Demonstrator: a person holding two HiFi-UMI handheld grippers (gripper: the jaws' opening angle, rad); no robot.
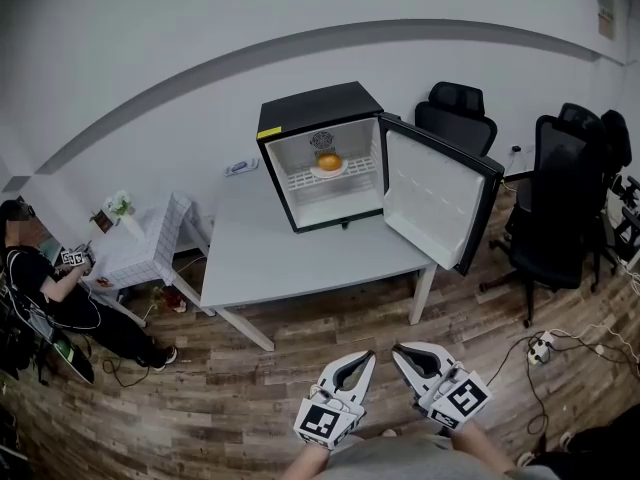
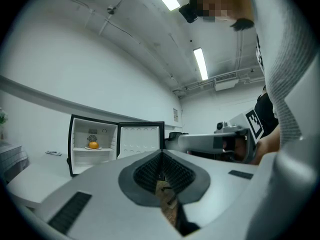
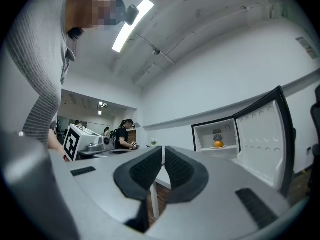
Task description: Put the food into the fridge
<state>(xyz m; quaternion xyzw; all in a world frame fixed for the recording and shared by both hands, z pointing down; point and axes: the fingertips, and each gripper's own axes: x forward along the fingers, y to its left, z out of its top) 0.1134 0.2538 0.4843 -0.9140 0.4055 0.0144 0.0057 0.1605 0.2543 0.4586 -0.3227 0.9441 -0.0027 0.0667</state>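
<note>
Food, one round, smooth orange fruit (image 1: 330, 161), lies on a small white plate (image 1: 318, 171) inside the fridge, well apart from both hand-held grippers. Nearest, the left hand-held gripper (image 1: 366, 357) and the right hand-held gripper (image 1: 400, 351) are side by side above the wood-plank floor (image 1: 250, 388). Each has smooth grey jaws with ribbed black pads closed together on nothing, and each carries a cube with black-and-white square markers. Beyond them stands a pale grey worktop (image 1: 300, 258) on white legs. At its back edge, toward the right back corner, is the fridge (image 1: 315, 103): a boxy black casing with a white lining. Its door (image 1: 430, 200) is swung wide to the right, showing a dimpled white inner face. The plate rests on a white wire shelf (image 1: 300, 180) in the upper part. A yellow label (image 1: 268, 132) at the fridge's top front corner is too small to read.
</note>
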